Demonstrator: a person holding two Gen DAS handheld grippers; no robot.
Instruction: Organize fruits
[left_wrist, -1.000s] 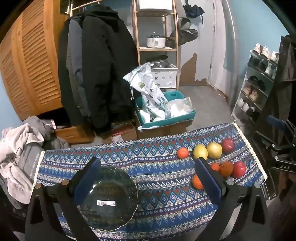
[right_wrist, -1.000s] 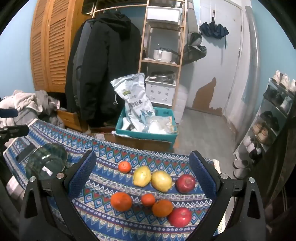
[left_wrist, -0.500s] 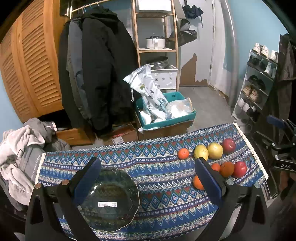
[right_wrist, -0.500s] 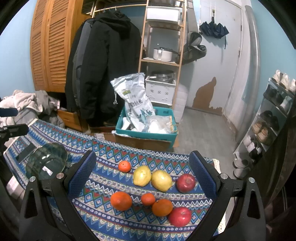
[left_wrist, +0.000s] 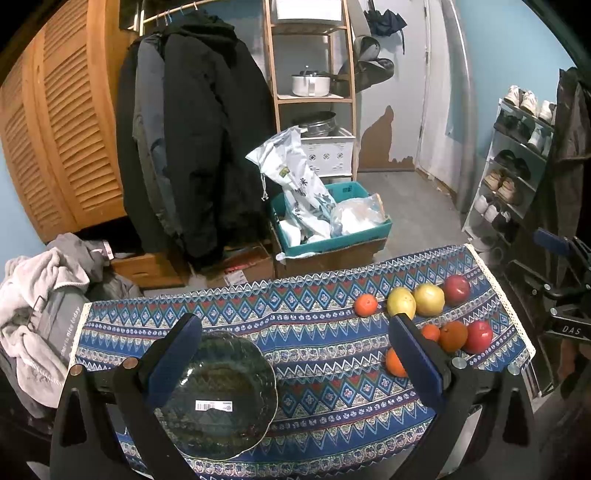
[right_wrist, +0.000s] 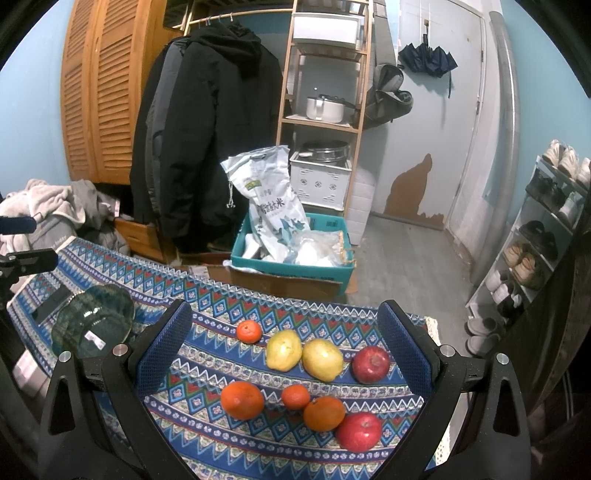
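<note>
A dark green glass bowl (left_wrist: 218, 395) with a barcode sticker sits on the patterned tablecloth (left_wrist: 314, 332), just in front of my open left gripper (left_wrist: 295, 354). The same bowl (right_wrist: 94, 323) lies far left in the right wrist view. My right gripper (right_wrist: 286, 343) hangs open above the fruit with nothing between its fingers. Two yellow pears (right_wrist: 283, 350) (right_wrist: 322, 359) lie side by side, a red apple (right_wrist: 370, 364) to their right and a small mandarin (right_wrist: 249, 331) to their left. Nearer me lie an orange (right_wrist: 242, 400), a mandarin (right_wrist: 295, 397), another orange (right_wrist: 324, 413) and a second apple (right_wrist: 358, 431).
Beyond the table's far edge a teal crate (right_wrist: 291, 266) holds a rice bag (right_wrist: 269, 206) on cardboard boxes. Dark coats (right_wrist: 207, 129) hang behind, beside a wooden shelf (right_wrist: 325, 74). Piled clothes (left_wrist: 40, 306) lie left, and a shoe rack (right_wrist: 543, 240) stands right.
The left wrist view has drawn back and up a little, so the bowl sits slightly lower and further from the fingers. The right gripper has hardly moved.
</note>
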